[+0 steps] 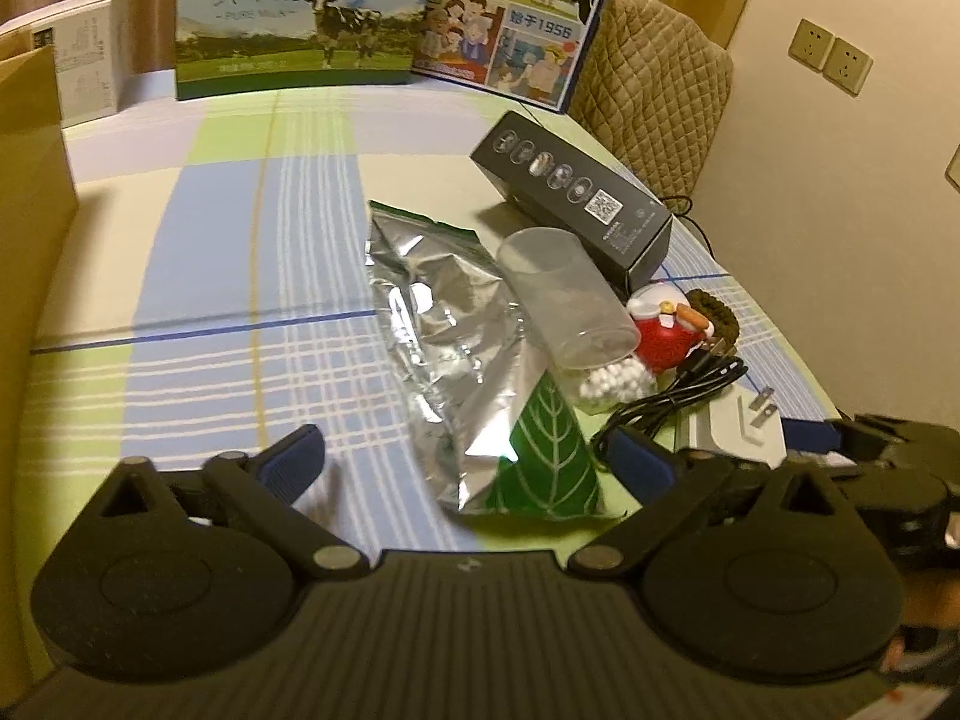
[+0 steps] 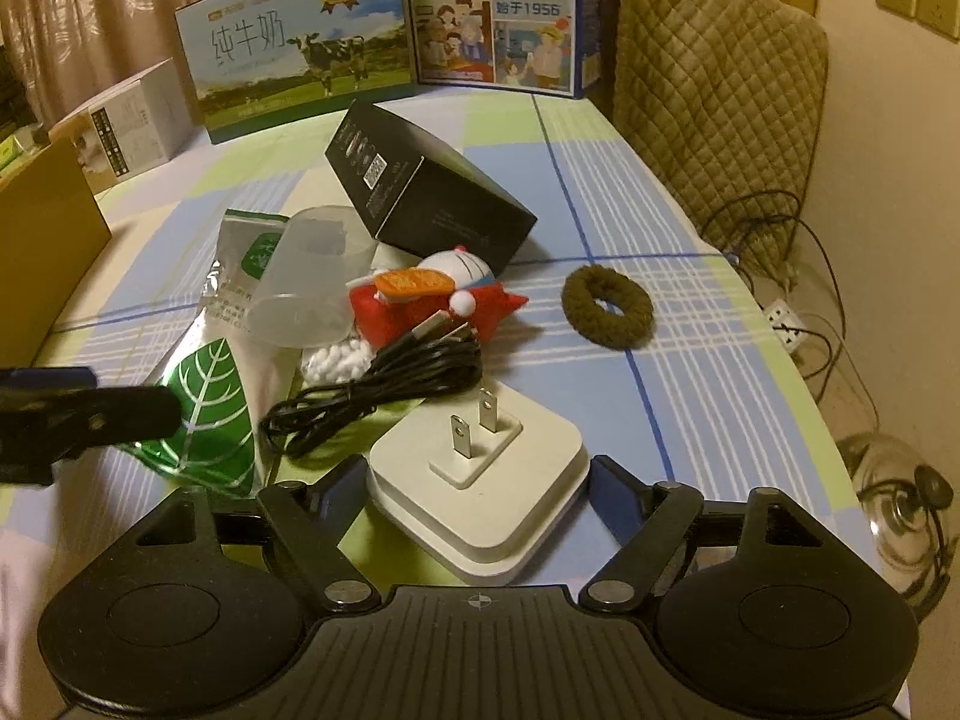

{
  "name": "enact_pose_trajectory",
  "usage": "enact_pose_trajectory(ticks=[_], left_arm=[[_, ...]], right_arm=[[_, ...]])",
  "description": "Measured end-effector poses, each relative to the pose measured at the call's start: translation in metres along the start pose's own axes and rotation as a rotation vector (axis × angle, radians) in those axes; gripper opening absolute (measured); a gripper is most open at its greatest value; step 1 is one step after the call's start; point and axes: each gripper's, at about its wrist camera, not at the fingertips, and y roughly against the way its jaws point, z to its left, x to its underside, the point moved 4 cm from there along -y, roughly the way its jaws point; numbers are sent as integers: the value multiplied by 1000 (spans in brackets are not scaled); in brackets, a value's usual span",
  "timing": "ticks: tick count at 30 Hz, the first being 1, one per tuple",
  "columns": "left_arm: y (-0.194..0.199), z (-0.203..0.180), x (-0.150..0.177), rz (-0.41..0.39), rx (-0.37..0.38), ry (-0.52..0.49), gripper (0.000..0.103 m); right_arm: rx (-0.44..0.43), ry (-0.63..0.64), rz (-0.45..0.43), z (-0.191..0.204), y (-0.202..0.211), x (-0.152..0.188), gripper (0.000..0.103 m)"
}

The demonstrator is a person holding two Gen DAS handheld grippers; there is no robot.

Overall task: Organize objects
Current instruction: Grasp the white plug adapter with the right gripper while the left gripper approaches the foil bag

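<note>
A pile lies on the checked tablecloth: a silver foil bag with a green leaf print [image 1: 456,354] [image 2: 210,402], a clear plastic jar on its side [image 1: 564,300] [image 2: 312,276] with white beads [image 2: 339,360] beside it, a red plush toy [image 1: 666,324] [image 2: 432,300], a coiled black cable [image 2: 384,390], a white plug adapter [image 2: 480,480] [image 1: 738,426], a brown hair tie [image 2: 607,307] and a black box [image 1: 576,198] [image 2: 426,198]. My left gripper [image 1: 468,456] is open, with the bag's lower end between its fingers. My right gripper [image 2: 477,486] is open around the adapter.
Two milk cartons [image 1: 300,12] [image 2: 498,18] stand at the table's far edge. A cardboard box [image 1: 30,240] is at the left, with a white box [image 2: 132,120] behind it. A padded chair [image 2: 708,96] stands at the right. A power strip and wires [image 2: 786,318] lie on the floor.
</note>
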Motion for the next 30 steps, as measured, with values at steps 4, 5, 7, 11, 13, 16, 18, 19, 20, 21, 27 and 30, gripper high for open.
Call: enact_pose_trajectory(ticks=[4, 5, 7, 11, 13, 16, 18, 19, 20, 21, 27, 30], left_arm=[[-12, -2, -2, 25, 0, 7, 85], [-15, -1, -2, 35, 5, 12, 80], [-20, 0, -1, 55, 15, 22, 71], [-16, -1, 0, 52, 47, 40, 47], [-10, -3, -1, 45, 54, 31, 35], [-1, -3, 1, 57, 36, 32, 28], [6, -3, 5, 64, 22, 26, 26], [11, -3, 9, 71, 18, 27, 25], [16, -3, 11, 79, 14, 29, 21], [22, -3, 16, 87, 8, 26, 19], [63, 4, 49, 116, -23, 51, 19], [81, 9, 61, 135, -39, 56, 18]], right_arm=[[16, -12, -3, -3, 3, 1, 76], [22, -18, -2, -4, 3, 2, 76], [30, -25, 1, -6, 4, 3, 76], [32, -40, 1, -8, 9, 6, 76], [27, -50, -1, -8, 12, 8, 76], [19, -56, -4, -5, 19, 14, 76], [4, -60, -3, -1, 24, 19, 76], [-5, -60, -5, 2, 27, 22, 76], [-17, -57, -7, 6, 29, 25, 76], [-29, -54, -8, 9, 32, 27, 76], [-111, -9, -7, 36, 47, 45, 76], [-128, -3, -11, 44, 53, 49, 76]])
